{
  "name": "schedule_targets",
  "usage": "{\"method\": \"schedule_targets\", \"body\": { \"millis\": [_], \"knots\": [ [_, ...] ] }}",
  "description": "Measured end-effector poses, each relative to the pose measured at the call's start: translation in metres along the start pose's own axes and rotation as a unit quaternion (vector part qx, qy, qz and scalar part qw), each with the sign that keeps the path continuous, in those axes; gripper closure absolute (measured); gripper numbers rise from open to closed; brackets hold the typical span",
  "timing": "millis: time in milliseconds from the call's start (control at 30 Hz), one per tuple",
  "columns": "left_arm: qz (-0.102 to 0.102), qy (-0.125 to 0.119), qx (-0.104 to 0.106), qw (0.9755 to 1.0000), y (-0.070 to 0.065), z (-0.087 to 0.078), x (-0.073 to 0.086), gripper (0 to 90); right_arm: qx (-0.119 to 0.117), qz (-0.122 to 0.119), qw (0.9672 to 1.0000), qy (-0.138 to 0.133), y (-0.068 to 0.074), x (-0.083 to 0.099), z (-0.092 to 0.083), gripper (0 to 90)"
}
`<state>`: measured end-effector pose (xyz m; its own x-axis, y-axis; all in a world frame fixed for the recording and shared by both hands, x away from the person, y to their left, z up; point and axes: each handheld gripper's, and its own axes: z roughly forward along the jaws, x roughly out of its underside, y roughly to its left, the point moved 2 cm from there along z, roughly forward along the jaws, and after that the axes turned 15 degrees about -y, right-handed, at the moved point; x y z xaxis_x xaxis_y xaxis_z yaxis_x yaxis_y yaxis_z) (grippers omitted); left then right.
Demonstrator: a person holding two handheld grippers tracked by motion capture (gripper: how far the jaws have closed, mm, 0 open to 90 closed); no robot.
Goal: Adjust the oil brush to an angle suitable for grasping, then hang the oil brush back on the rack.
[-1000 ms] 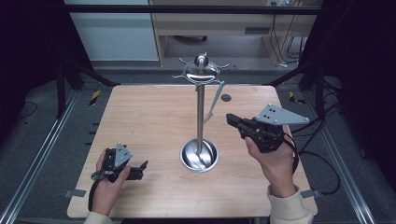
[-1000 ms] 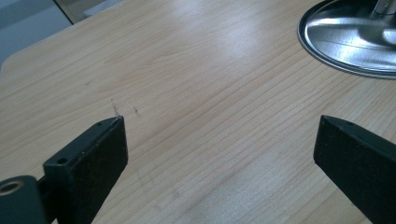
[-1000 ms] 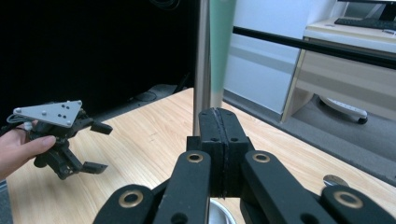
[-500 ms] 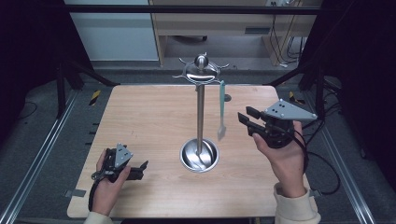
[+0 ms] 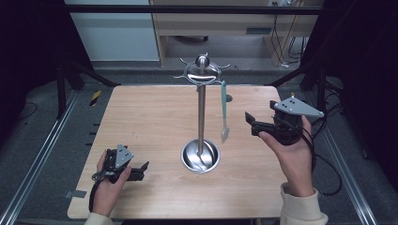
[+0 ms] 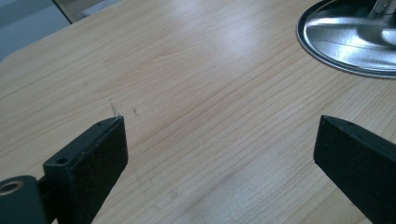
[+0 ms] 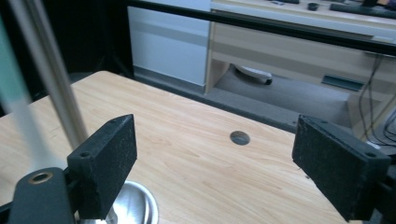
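A metal stand rises from a round shiny base (image 5: 200,157) in the middle of the wooden table (image 5: 155,117), with a thin pole (image 5: 202,117) and a hooked top (image 5: 202,70). From a hook on its right side hangs a pale green spatula (image 5: 224,112), straight down. My right gripper (image 5: 251,124) is held above the table just right of the spatula, open and empty. Its own view (image 7: 215,130) has the pole (image 7: 46,74) and the blurred spatula (image 7: 14,93) at the left. Low at the front left, my left gripper (image 5: 143,171) is open and empty; its own view (image 6: 219,126) takes in the base (image 6: 355,42).
A small round hole (image 7: 239,137) sits in the table near its far edge. Beyond the table are a white cabinet (image 5: 112,33) and a wooden desk (image 5: 220,23). Black frame posts (image 5: 65,79) and cables (image 5: 328,154) flank the table.
The right gripper let go of the spatula and drew back to the right. The spatula, tilted before, now hangs straight from the stand's hook. The left gripper has not moved.
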<state>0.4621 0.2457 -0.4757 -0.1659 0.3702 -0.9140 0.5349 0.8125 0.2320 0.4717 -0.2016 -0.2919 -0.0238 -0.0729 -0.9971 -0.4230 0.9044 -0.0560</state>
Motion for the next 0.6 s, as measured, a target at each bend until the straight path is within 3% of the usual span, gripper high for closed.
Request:
{"method": "schedule_targets", "body": {
  "millis": [500, 600],
  "knots": [
    [0.002, 0.001, 0.001, 1.0000, -0.001, 0.000, 0.000, 2.6, 0.009, -0.014, 0.9999, 0.004, -0.018, 0.011, 0.000, 6.3],
    [0.000, -0.001, 0.000, 1.0000, 0.000, 0.000, 0.000, 2.6, 0.016, -0.006, 0.9998, 0.008, -0.024, 0.016, 0.001, 6.3]
  ]
}}
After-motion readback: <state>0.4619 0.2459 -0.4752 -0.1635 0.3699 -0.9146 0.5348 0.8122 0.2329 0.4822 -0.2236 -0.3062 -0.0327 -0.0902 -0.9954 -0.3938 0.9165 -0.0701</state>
